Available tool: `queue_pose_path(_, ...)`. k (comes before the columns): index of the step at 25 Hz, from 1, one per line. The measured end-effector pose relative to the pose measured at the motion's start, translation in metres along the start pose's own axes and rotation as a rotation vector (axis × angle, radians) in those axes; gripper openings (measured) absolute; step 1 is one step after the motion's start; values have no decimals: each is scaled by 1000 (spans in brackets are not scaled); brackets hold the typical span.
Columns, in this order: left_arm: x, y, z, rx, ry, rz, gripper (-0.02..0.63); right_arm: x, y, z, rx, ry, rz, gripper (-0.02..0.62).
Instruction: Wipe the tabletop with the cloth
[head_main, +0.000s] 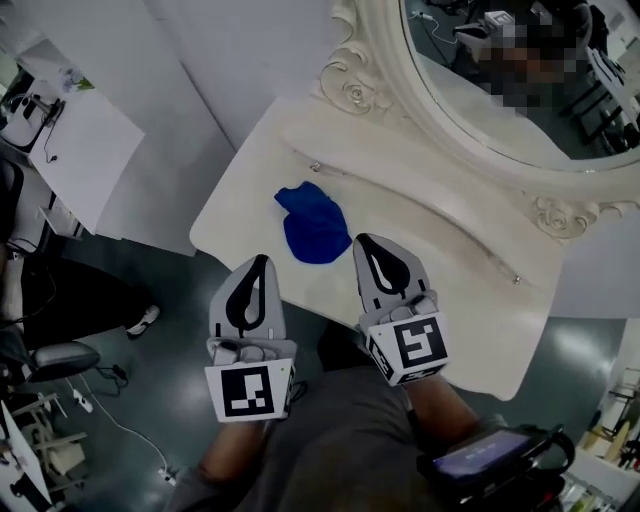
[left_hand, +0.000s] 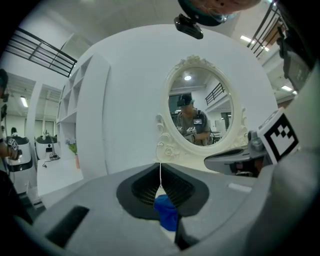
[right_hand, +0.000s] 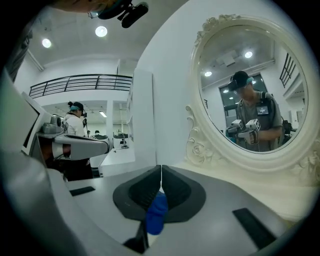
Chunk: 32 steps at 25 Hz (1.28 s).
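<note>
A crumpled blue cloth (head_main: 313, 224) lies on the cream tabletop (head_main: 450, 240), left of its middle. Both grippers hover at the near edge and point toward it. My left gripper (head_main: 262, 262) is shut and empty, its tip a little short of the cloth. My right gripper (head_main: 366, 243) is also shut and empty, its tip just right of the cloth's near edge. In the left gripper view the jaws (left_hand: 160, 176) meet in a thin line, with the cloth (left_hand: 166, 212) beyond and below them. The right gripper view shows the same: shut jaws (right_hand: 161, 181) and the cloth (right_hand: 157, 212) beyond.
An ornate oval mirror (head_main: 480, 90) rises at the table's far side, its carved frame (head_main: 352, 85) close behind the cloth. White wall panels (head_main: 130, 110) stand to the left. The floor (head_main: 150, 290) lies below the table's near-left edge. A dark handheld device (head_main: 490, 460) sits at the lower right.
</note>
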<state>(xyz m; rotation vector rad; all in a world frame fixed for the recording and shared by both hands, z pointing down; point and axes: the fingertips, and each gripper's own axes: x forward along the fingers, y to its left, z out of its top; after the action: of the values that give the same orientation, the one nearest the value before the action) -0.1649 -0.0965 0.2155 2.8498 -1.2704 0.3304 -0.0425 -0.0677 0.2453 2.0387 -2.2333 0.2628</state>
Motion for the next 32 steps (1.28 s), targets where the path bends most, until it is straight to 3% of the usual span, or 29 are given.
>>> queue_pose_path(10,65,0,47,69,-64,-77,20,27,-39,39,20,-70,-28,15)
queue_pose_path(15,106,-10,37,96,-21,-138,21,36,-63,31,66,-64,-59,15)
queue_pose_path(18,126,-20,16,93,29,-216,35,36,-77,17,101,-32,-105,15)
queue_pose_path(20,137,-29,-3,78,74,-291,145,35,-84,7,131,-7,-146,15)
queue_pose_path(26,163,-46,-78,29,226,-464,356,41,-93,-31,168,91,-235,15)
queue_pose_path(32,186,-53,-159,3,384,-570,437,49,-97,-78,189,191,-291,15)
